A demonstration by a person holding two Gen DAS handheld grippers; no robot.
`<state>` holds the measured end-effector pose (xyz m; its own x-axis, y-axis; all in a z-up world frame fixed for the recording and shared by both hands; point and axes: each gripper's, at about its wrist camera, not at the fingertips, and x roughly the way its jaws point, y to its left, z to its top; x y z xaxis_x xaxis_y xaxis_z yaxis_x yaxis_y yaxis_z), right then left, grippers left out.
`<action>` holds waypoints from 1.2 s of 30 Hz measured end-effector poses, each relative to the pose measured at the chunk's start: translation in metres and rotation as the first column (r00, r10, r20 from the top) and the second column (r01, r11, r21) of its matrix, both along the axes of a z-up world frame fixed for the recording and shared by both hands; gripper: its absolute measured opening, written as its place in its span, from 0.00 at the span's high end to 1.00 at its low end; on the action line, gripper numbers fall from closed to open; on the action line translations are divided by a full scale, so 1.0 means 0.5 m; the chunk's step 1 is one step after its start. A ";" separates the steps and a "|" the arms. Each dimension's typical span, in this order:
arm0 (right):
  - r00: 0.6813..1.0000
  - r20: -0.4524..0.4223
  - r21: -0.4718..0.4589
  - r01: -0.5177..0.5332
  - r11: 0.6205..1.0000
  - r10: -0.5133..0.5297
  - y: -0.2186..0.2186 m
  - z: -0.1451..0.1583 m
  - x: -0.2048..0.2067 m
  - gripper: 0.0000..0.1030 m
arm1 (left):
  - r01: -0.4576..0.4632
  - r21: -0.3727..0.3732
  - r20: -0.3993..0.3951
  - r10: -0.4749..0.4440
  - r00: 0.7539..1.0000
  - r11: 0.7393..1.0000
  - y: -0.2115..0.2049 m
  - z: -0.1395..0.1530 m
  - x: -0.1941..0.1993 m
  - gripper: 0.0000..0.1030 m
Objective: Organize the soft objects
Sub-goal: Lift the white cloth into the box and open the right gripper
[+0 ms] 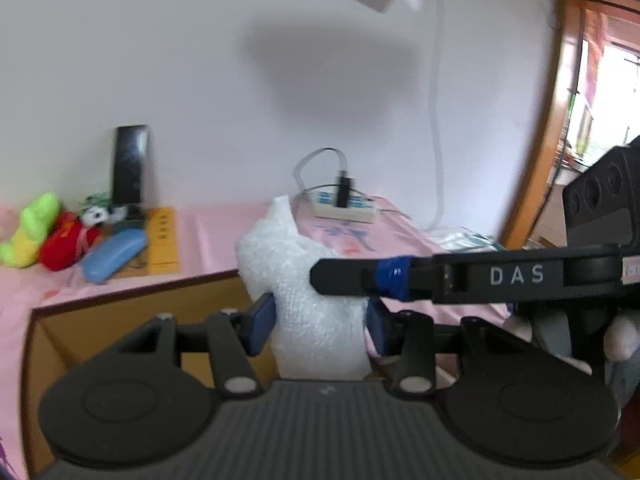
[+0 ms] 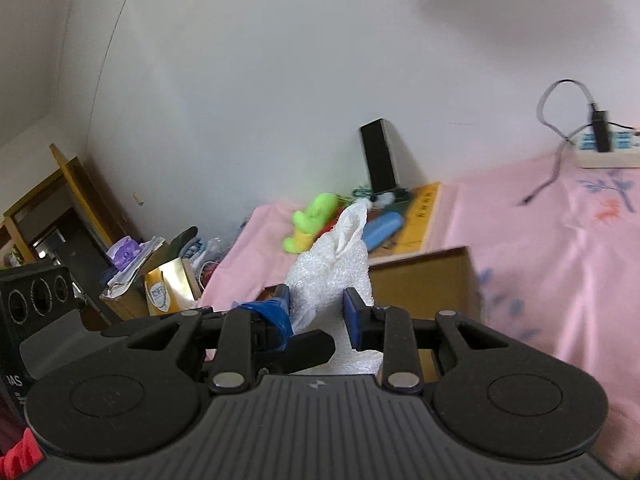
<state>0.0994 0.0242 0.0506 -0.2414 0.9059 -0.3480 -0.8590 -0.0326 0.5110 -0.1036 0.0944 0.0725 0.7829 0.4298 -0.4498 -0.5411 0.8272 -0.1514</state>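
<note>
We hold one white bubble wrap piece [image 1: 316, 304] between both tools: the left hand-held gripper [image 1: 318, 326] has its blue pads pressed on the two sides of the lower part of the wrap, and the right hand-held gripper [image 2: 318, 312] pinches the same piece from the other side, so the wrap is lifted in the air just in front of the wooden box [image 1: 132, 320] with the open top. In the left view the black finger of the right tool crosses over the wrap, so the two tools are touching or nearly touching each other. The long axis of the wrap stands almost upright, with its loose tip pointing up and away from us. We judge that the coming move depends on this: the box lies just beyond and below the wrap, and both tools are equally near to it, because both carry the same piece. Behind the box, on the pink sheet [image 2: 540, 248], we count one green and yellow plush toy [image 1: 30, 232], one red plush toy [image 1: 66, 246], one small black and white toy [image 1: 96, 214], one blue case [image 1: 114, 254] and one yellow book [image 1: 162, 240]. To the right of the box lies one white power strip [image 1: 346, 210].
</note>
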 end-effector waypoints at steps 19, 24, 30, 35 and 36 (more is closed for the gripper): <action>0.995 -0.096 -0.384 -0.026 0.923 -0.012 0.191 -0.181 -0.100 0.88 | -0.127 -0.254 -0.232 0.067 0.970 0.959 0.160 -0.197 -0.054 0.58; 0.994 -0.108 -0.415 -0.019 0.910 -0.028 0.183 -0.194 -0.102 0.86 | -0.114 -0.263 -0.218 0.056 0.974 0.958 0.156 -0.204 -0.068 0.59; 0.991 -0.120 -0.462 -0.006 0.887 -0.056 0.193 -0.196 -0.100 0.85 | -0.090 -0.246 -0.234 0.031 0.972 0.965 0.151 -0.204 -0.065 0.59; 0.970 -0.229 -0.491 -0.047 0.870 -0.077 0.189 -0.209 -0.088 0.85 | -0.075 -0.237 -0.242 0.015 0.970 0.969 0.150 -0.205 -0.071 0.58; 0.968 -0.237 -0.495 -0.048 0.868 -0.082 0.188 -0.211 -0.088 0.85 | -0.069 -0.228 -0.247 0.011 0.969 0.971 0.149 -0.204 -0.070 0.58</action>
<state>0.0555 0.1180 -0.0549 -0.3629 0.6351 -0.6819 -0.7041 0.2925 0.6471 -0.1388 0.1687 -0.0296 0.6224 0.3192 -0.7147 -0.6174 0.7614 -0.1975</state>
